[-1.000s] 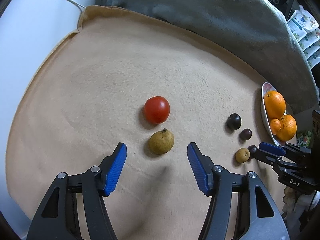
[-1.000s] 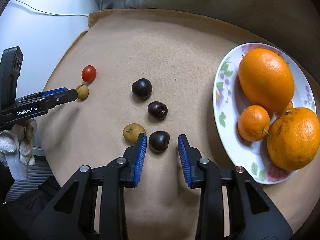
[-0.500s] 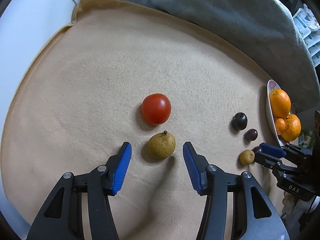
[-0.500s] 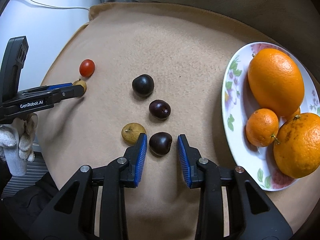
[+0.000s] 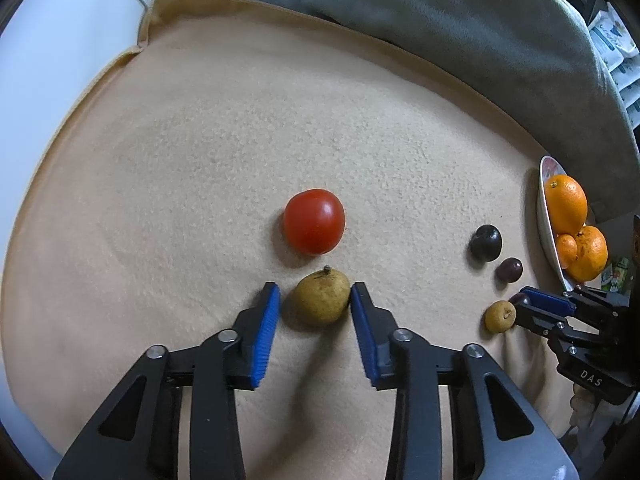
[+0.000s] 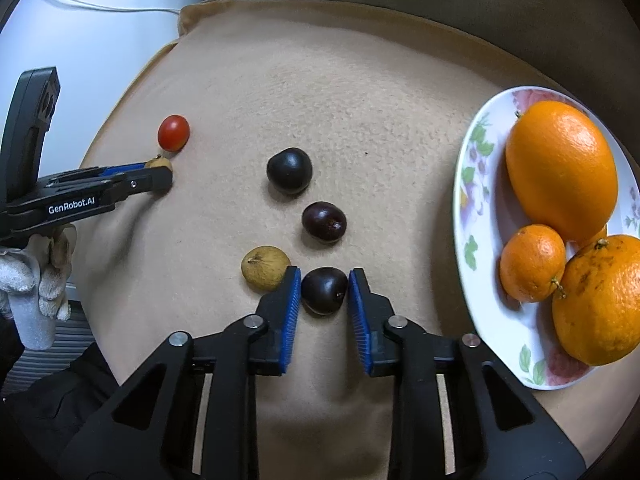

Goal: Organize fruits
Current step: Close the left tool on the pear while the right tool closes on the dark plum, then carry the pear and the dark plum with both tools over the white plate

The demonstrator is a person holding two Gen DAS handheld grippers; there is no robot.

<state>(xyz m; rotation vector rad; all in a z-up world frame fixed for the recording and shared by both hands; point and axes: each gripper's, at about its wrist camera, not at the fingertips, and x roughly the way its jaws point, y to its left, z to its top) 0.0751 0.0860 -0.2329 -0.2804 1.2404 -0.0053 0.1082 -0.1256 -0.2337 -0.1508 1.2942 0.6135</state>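
The left gripper (image 5: pixel 316 304) straddles a small brown pear (image 5: pixel 321 297) lying on the beige blanket (image 5: pixel 200 140); its right pad touches the fruit's side while a thin gap shows at the left pad, so the jaws are narrowed around the pear but not clamped on it; a red tomato (image 5: pixel 314 221) sits just beyond the pear, apart from it; the right gripper (image 6: pixel 324 290) is narrowed about a dark plum (image 6: pixel 324 290) resting on the blanket, the blue pads right at its sides, though I cannot tell whether they press it; a second small brown pear (image 6: pixel 264 267) lies just left of that gripper's left finger; two more dark plums (image 6: pixel 324 222) sit farther out in a line; at the right a flowered plate (image 6: pixel 476 216) holds oranges (image 6: pixel 560 170), one big oval one, a small one and a large round one; a grey cloth (image 5: pixel 440 20) lies along the blanket's far edge
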